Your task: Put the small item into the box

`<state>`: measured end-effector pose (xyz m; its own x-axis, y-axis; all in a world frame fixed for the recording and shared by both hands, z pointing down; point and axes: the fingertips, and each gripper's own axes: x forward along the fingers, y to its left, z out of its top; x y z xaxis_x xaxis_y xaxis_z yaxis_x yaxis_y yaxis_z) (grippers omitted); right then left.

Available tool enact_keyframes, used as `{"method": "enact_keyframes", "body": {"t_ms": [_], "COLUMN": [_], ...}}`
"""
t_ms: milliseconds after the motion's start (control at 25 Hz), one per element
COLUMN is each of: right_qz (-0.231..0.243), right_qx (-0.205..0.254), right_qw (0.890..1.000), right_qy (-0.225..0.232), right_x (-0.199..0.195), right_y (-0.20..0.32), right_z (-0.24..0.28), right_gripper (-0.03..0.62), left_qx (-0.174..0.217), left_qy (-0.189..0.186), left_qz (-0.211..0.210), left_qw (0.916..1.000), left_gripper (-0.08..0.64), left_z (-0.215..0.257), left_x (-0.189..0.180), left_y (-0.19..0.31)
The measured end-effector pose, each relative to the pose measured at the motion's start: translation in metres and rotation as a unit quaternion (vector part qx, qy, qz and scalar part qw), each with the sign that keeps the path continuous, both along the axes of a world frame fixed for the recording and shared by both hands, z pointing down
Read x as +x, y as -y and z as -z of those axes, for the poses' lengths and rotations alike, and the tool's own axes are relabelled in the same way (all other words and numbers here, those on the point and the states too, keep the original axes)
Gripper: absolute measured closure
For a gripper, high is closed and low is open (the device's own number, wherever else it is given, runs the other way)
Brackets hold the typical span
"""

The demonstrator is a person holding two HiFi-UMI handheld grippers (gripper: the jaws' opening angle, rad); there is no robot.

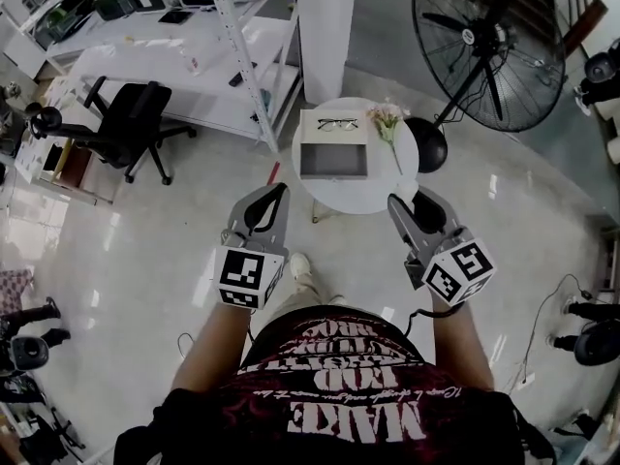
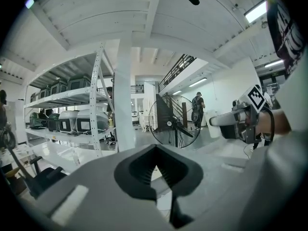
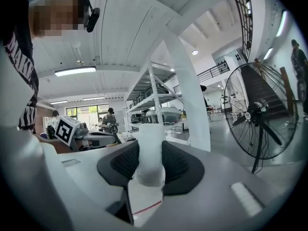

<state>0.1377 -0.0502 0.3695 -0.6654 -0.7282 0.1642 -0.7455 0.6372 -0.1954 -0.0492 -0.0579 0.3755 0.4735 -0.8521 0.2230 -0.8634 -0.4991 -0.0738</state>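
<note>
Gripping a small white cylinder (image 3: 150, 143) in the right claw (image 3: 150, 165), left claw (image 2: 155, 152) closed on nothing; risking the round piece slipping free before reaching the grey box (image 1: 333, 173).

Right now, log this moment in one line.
left claw: shut, empty | right claw: shut on white cylinder | box: open

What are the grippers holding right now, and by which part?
The right gripper pinches a small white item across its sides, far end poking past the jaws. The left gripper holds nothing.
</note>
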Motion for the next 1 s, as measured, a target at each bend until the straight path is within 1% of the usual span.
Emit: {"method": "enact_keyframes", "body": {"t_ms": [280,440,640,880,1000], "right_qz": [-0.004,-0.004,-0.019,-0.037,-0.043], "right_qx": [-0.009,-0.006,-0.007,-0.005,-0.008], "right_qw": [1.0,1.0,1.0,0.999,0.999], "right_qy": [0.003,-0.001,-0.005,-0.011,-0.015], "right_x": [-0.02,-0.03,-0.033,-0.039,-0.044], "right_y": [0.044,0.067,0.093,0.123,0.138], "right_z": [-0.006,-0.006,-0.002,0.001,0.003], "right_gripper": [0.43,0.43,0.43,0.43,0.43], "left_qx": [-0.004,-0.003,-0.006,0.002,-0.002], "left_qy": [-0.006,-0.01,-0.014,-0.02,-0.022], "left_qz": [-0.001,-0.007,-0.024,-0.044,-0.053], "left_qw": [1.0,0.9999,0.9996,0.9988,0.9983], "left_gripper": [0.56,0.56,0.56,0.56,0.56], "left_z": [-0.004,-0.005,-0.006,-0.001,-0.002], "left_x": [-0.015,-0.022,-0.025,-0.027,-0.03], "left_y": [0.048,0.073,0.104,0.142,0.158]}}
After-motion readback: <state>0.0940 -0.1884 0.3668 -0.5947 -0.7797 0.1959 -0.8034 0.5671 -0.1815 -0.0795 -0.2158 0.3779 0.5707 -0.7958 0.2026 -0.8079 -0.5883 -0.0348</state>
